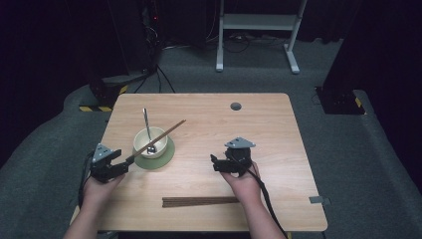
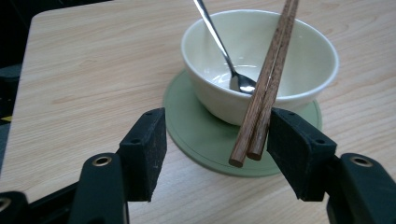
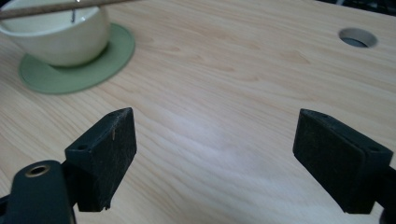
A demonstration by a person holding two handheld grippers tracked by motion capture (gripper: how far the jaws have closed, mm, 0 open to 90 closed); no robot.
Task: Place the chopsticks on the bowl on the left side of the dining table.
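Resting across the bowl (image 2: 259,60), the chopstick pair (image 2: 264,88) leans only on one pad of the released left tongs (image 2: 217,154); it may roll off. Right tongs (image 3: 229,158) gape empty.

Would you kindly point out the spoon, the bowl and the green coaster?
spoon (image 2: 243,84), left gripper view, its scoop.
bowl (image 2: 308,60), left gripper view, inner wall.
coaster (image 2: 196,135), left gripper view, bare near part.

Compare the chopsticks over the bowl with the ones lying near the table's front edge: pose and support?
The chopstick pair over the bowl slants, propped on the bowl rim, its low end between the left gripper jaws against one pad; the chopsticks at the front edge lie flat on the table, untouched. Both are dark brown wood.
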